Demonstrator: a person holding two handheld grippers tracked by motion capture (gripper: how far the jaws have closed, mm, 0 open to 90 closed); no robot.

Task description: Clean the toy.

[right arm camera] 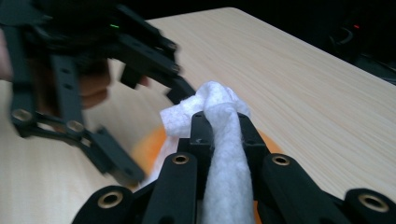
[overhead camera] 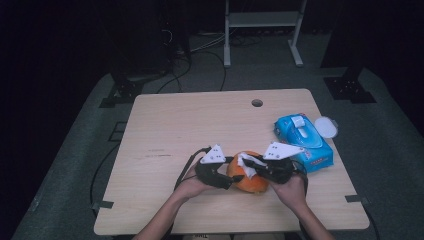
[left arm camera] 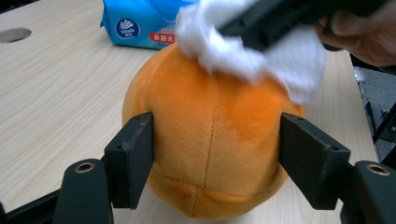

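Note:
An orange plush ball rests on the wooden table near its front edge. My left gripper comes at it from the left, and both pads press into its sides. From the right, my right gripper is shut on a crumpled white wipe. The wipe lies against the top of the plush. In the right gripper view the left gripper's black fingers straddle the plush below the wipe.
A blue pack of wet wipes lies just right of my right hand, with a round white lid behind it. A cable hole sits near the table's far edge. Cables trail from the grippers off the front.

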